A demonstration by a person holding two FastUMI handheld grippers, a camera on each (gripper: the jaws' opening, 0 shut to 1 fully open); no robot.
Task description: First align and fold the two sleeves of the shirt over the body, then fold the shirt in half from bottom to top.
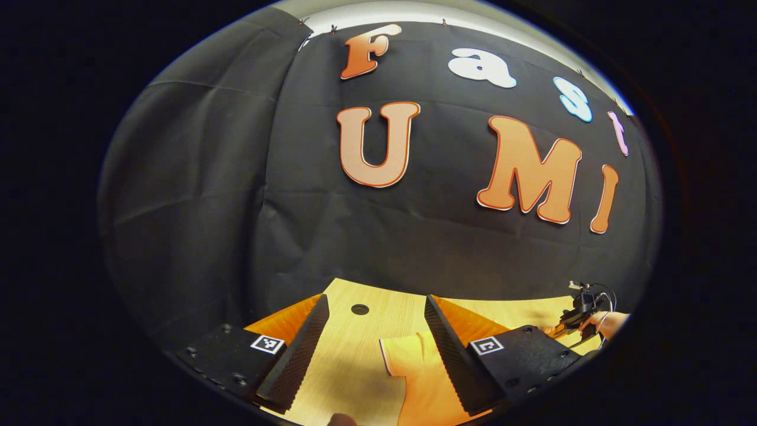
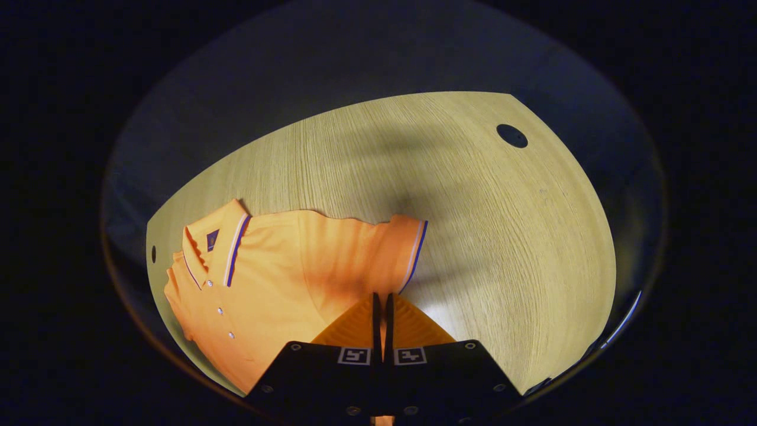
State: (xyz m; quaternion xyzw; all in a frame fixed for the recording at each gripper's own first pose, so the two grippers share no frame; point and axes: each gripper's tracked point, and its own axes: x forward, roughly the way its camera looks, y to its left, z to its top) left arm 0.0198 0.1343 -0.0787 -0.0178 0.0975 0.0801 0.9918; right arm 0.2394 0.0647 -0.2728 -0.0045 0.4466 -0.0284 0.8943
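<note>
**Sleeve fold: you've got the pinch, now carry it flat**

Your right gripper (image 2: 382,302) is clenched, jaws nearly touching, with what looks like a thin bit of fabric caught between them right at the lower edge of the sleeve (image 2: 397,248). The short-sleeved orange polo shirt with the striped collar and cuffs (image 2: 266,284) lies flat on the pale wood-grain table (image 2: 473,207), collar toward the left of the right gripper view, button placket facing up.

Your left gripper (image 1: 372,349) is released, jaws wide apart, hovering low over the table with a piece of orange fabric (image 1: 414,367) lying between its fingers but not gripped. Can't tell which part of the shirt that is.

My take on doing this step well: lift only enough to clear the body, then swing the sleeve inward over the chest so the cuff stripe lands parallel to the side seam. Keep it low or the shoulder will drag and bunch. Use the free left gripper to pin the body so the shirt doesn't slide on that slick tabletop.
</note>
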